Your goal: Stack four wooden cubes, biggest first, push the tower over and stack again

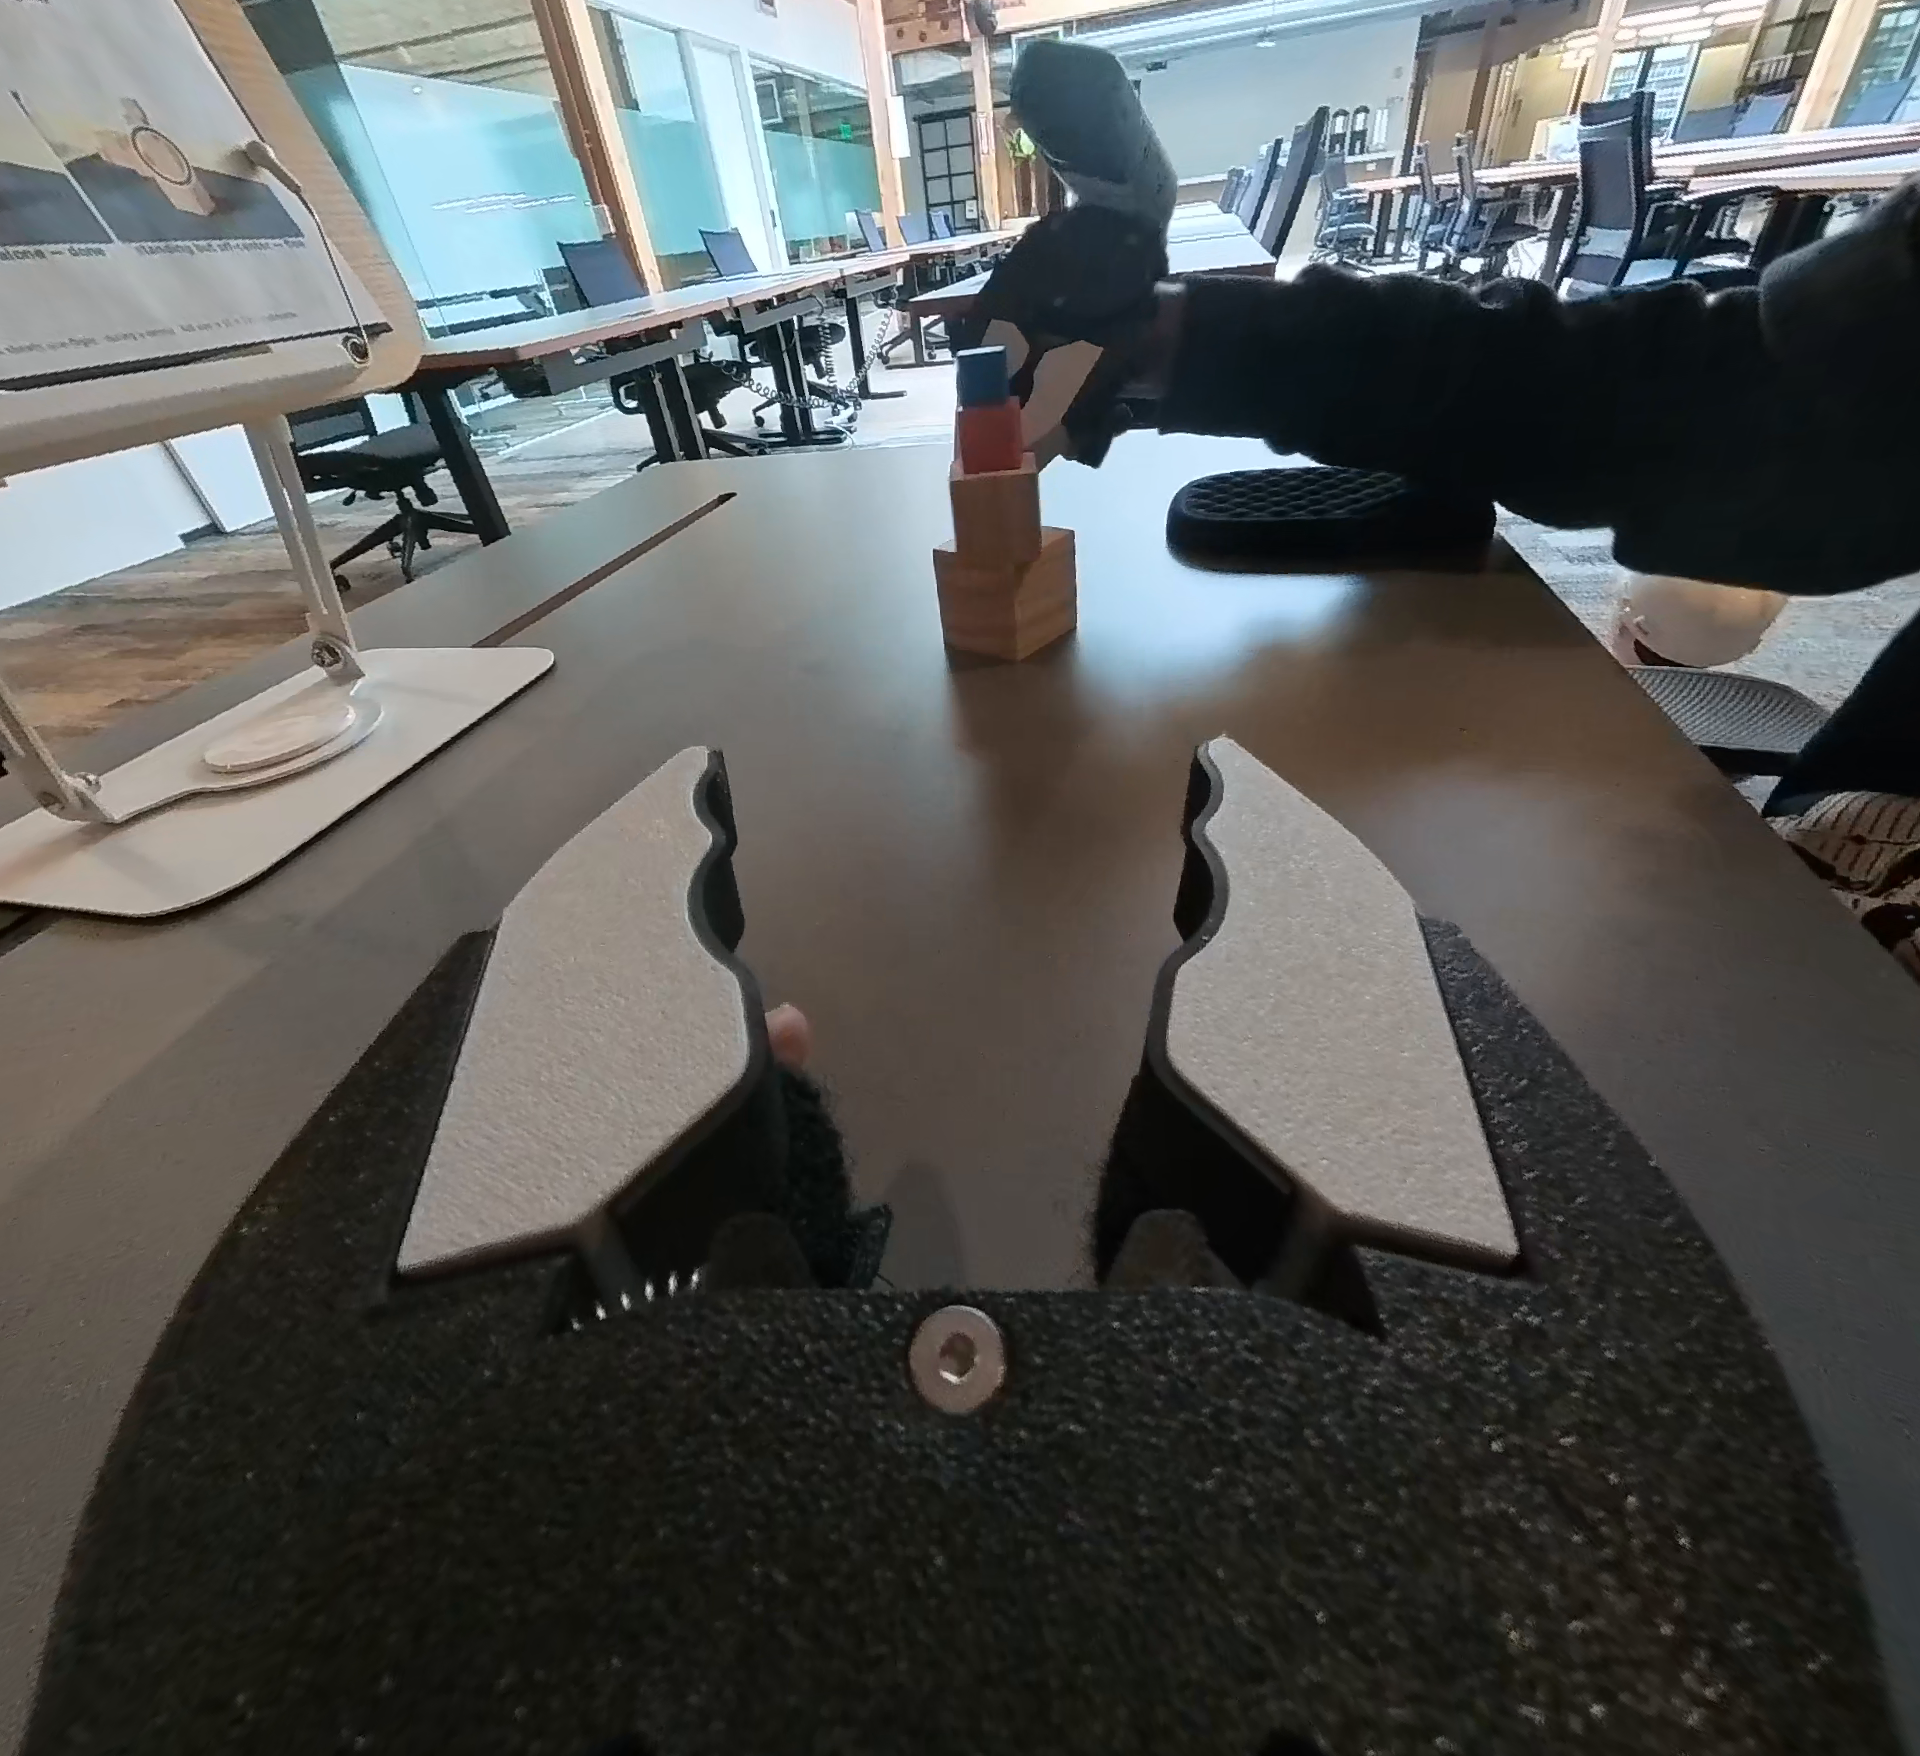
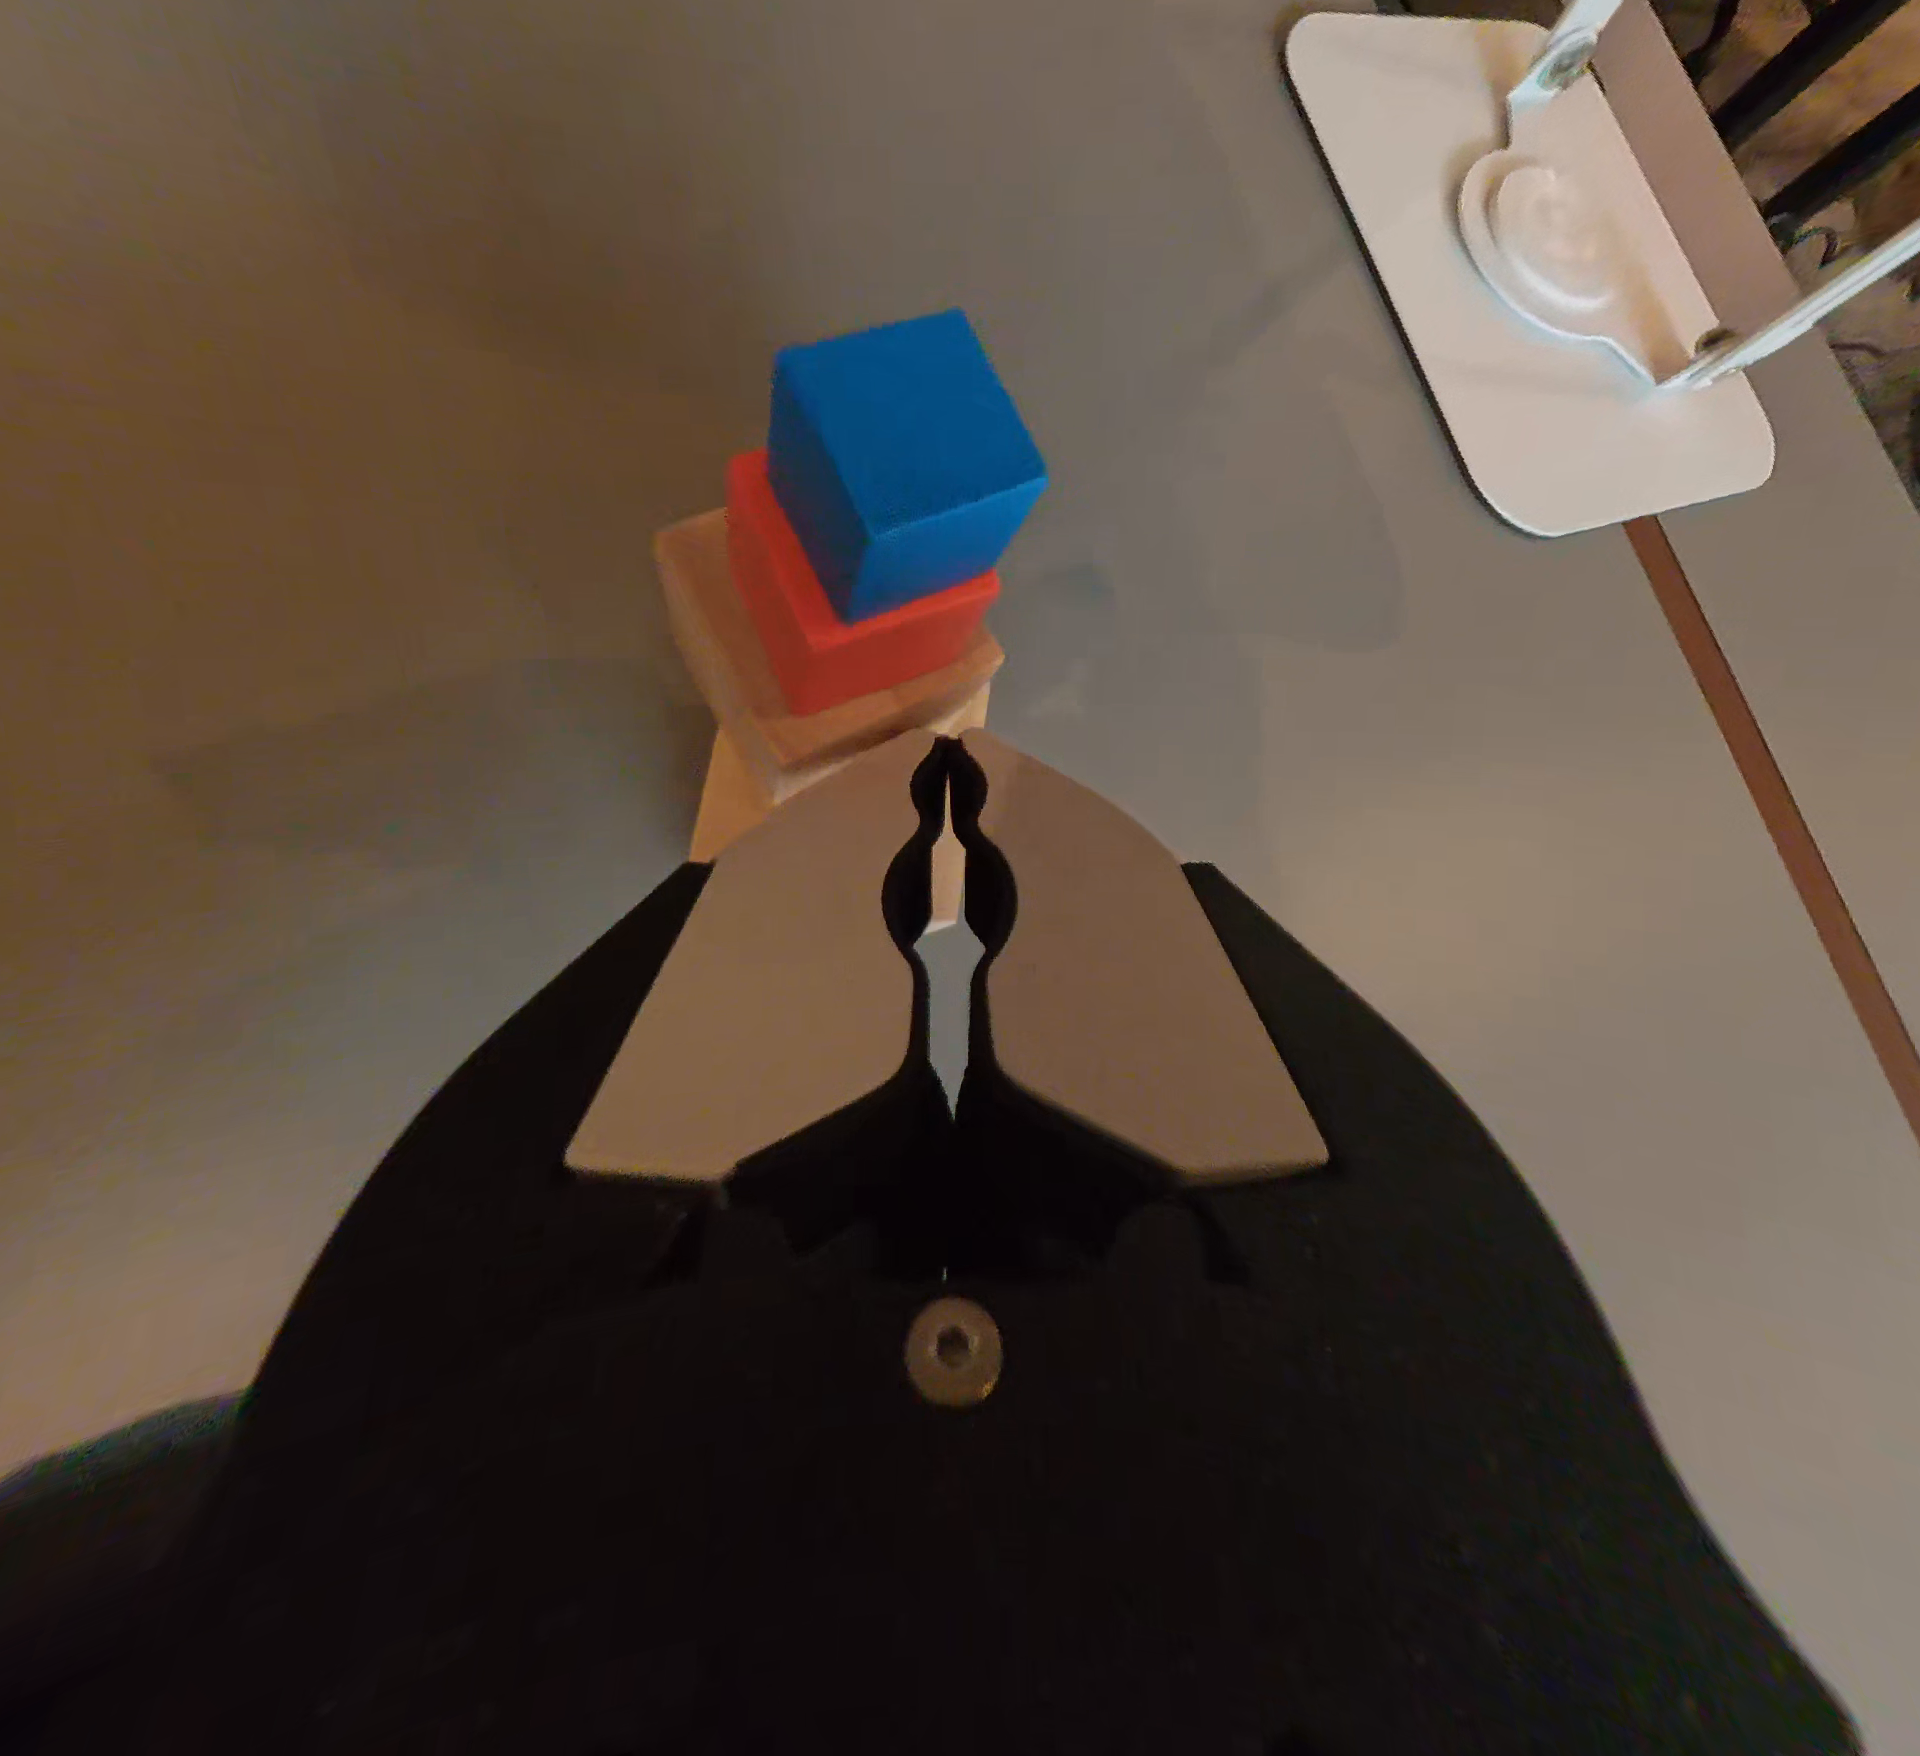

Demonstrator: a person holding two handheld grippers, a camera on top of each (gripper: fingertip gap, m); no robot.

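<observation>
A tower of cubes stands on the dark table (image 1: 1299,771). From the bottom: a large plain wooden cube (image 1: 1003,594), a smaller plain cube (image 1: 995,509), a red cube (image 1: 987,441), a blue cube (image 1: 982,376). From above the right wrist view shows the blue cube (image 2: 904,449), the red cube (image 2: 862,626) and the plain cubes (image 2: 727,626) below. My right gripper (image 2: 948,750) is shut and empty, tips beside the tower near the red cube; it also shows in the left wrist view (image 1: 1049,418). My left gripper (image 1: 956,833) is open and empty, low over the table, well short of the tower.
A white stand (image 1: 281,750) with a printed sheet (image 1: 135,148) sits at the table's left; its base shows in the right wrist view (image 2: 1507,272). A black mesh pad (image 1: 1320,517) lies right of the tower. A dark sleeve (image 1: 1507,418) reaches in from the right. Desks and chairs stand beyond.
</observation>
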